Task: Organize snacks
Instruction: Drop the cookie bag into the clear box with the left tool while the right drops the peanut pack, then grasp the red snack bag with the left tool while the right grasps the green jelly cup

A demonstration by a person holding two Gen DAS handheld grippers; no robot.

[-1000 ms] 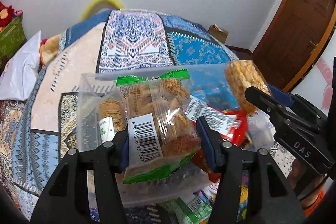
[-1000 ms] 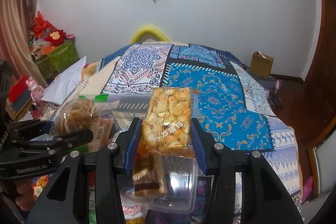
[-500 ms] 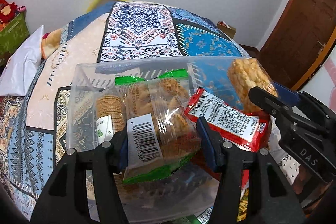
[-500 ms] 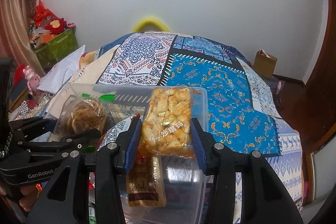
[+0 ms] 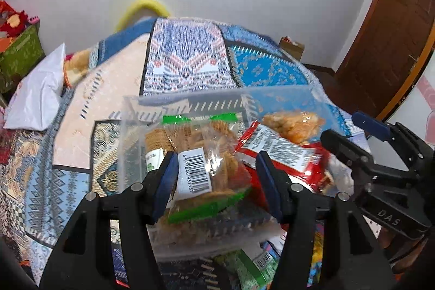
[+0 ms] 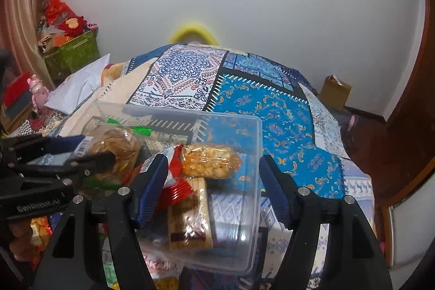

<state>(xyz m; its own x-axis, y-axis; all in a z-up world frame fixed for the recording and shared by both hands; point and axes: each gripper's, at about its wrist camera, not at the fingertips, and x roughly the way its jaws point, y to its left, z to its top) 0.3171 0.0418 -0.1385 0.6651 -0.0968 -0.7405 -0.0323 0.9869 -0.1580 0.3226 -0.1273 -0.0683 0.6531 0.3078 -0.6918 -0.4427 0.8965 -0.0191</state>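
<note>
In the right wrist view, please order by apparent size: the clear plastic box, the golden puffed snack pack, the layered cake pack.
1. clear plastic box, clearly largest.
2. layered cake pack and golden puffed snack pack: they look alike; the cake pack is nearer the camera, so I will not rank them.

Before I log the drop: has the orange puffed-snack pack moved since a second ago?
Yes. The orange puffed-snack pack has left the right tongs, now open, and lies flat inside the clear bin on the red packet.

A bed (image 6: pixel 272 110) is covered by a patchwork quilt (image 5: pixel 187 64), on which a clear plastic bin (image 6: pixel 244 208), loose snack packets (image 5: pixel 252 265) and a white pillow (image 5: pixel 38 97) are rested.
</note>
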